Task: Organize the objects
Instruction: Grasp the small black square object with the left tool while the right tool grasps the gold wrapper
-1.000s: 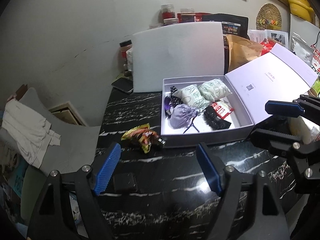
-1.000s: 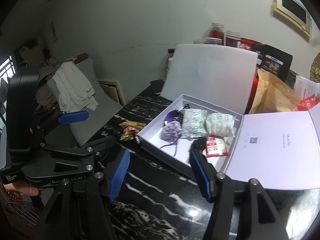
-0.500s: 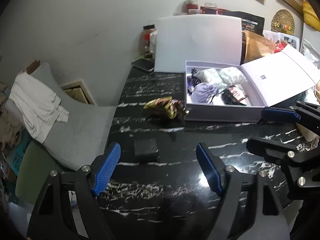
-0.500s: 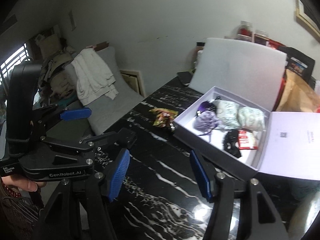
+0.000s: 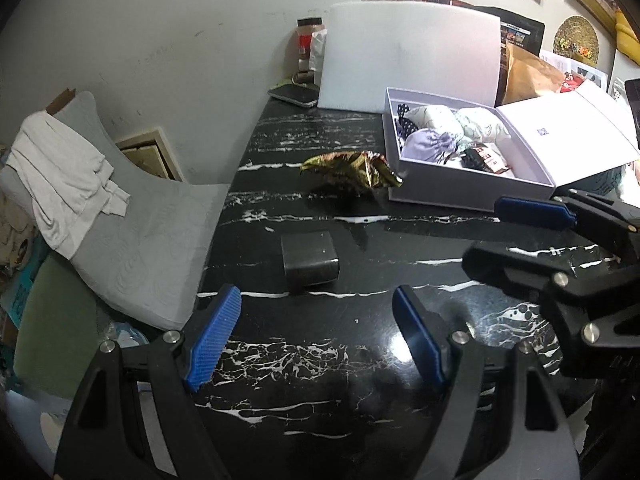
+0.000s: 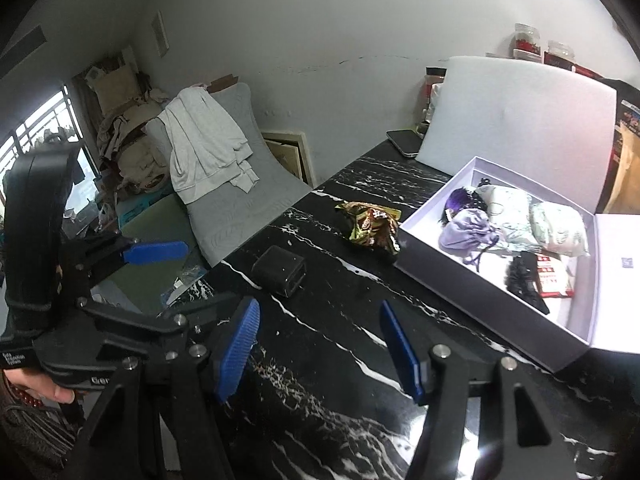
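A small black box (image 5: 310, 258) lies on the black marble table (image 5: 360, 360), just ahead of my left gripper (image 5: 318, 296), which is open and empty. Farther on lies a crumpled gold and red snack wrapper (image 5: 352, 168), right beside the open white gift box (image 5: 460, 194). The gift box holds a lilac pouch (image 5: 428, 148), two pale patterned pouches, a black item and a red packet. My right gripper (image 6: 319, 306) hovers open over bare table, with the black box (image 6: 280, 270) ahead to its left and the gift box (image 6: 480, 304) to its right.
A white foam board (image 5: 412, 56) leans at the back, with a phone (image 5: 294, 94) and jars beside it. A brown paper bag (image 5: 528, 76) stands behind the box lid. Off the table's left edge is a grey cushion (image 5: 152, 248) with a white cloth draped over it.
Both grippers have drawn back from the white box and swung left. The black box and wrapper now sit farther ahead of the left gripper. Neither jaw has changed its width.
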Tool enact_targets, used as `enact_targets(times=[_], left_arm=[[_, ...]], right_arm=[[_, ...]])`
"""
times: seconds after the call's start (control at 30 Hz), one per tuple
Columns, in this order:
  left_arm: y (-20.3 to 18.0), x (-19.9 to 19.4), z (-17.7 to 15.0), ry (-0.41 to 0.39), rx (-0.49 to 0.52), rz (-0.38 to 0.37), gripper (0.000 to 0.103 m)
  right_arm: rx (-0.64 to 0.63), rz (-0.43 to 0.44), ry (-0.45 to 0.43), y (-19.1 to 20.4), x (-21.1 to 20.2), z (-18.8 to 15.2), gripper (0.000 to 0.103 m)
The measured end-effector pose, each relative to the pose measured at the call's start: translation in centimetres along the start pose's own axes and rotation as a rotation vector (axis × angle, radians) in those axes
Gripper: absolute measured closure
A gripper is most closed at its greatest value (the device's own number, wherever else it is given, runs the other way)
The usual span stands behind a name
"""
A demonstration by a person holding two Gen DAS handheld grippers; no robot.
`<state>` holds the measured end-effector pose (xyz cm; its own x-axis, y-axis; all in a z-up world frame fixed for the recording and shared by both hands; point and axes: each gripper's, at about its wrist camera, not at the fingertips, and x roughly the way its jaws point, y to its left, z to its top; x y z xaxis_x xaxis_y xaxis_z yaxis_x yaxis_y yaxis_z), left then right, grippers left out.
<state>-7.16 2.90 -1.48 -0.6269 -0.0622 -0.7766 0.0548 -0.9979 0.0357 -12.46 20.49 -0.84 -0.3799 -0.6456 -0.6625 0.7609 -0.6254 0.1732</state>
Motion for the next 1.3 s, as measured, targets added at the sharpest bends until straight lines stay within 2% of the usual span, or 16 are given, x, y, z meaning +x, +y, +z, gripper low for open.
enact_targets(times=[0.33, 0.5, 0.67, 1.03, 1.1, 1.2, 1.27, 1.3], left_arm=[[1.0, 5.5, 0.9, 0.059, -0.026, -0.023, 0.026], [1.2, 8.3, 1.6, 0.092, 0.001, -0.016, 0.026], [2.1, 10.0, 2.0, 0.11, -0.015, -0.023, 0.026], [3.7, 11.1, 2.1, 0.106, -0.035, -0.043, 0.026], [3.8, 11.1, 2.0, 0.106, -0.043, -0.061, 0.027], [3.9, 11.4, 1.9, 0.112, -0.047, -0.099, 0.039], [3.9, 11.4, 1.9, 0.111, -0.054, -0.132, 0.055], [3.7, 11.5, 1.9, 0.116, -0.049, -0.144, 0.058]], right_arm=[[0.017, -0.001, 0.014, -1.0, 3.5, 0.9, 0.043], [0.033, 0.01, 0.027, -1.8, 5.6, 1.8, 0.052], [0.043, 0.007, 0.045, -2.1, 8.2, 2.6, 0.062], [0.102, -0.022, 0.068, -2.6, 11.7, 4.3, 0.071], [0.113, -0.033, 0.068, -2.8, 12.1, 4.4, 0.079], [0.119, -0.039, 0.067, -2.9, 12.4, 4.5, 0.085], [0.114, -0.046, 0.06, -2.9, 12.4, 4.6, 0.089], [0.113, -0.048, 0.06, -2.9, 12.3, 4.6, 0.092]])
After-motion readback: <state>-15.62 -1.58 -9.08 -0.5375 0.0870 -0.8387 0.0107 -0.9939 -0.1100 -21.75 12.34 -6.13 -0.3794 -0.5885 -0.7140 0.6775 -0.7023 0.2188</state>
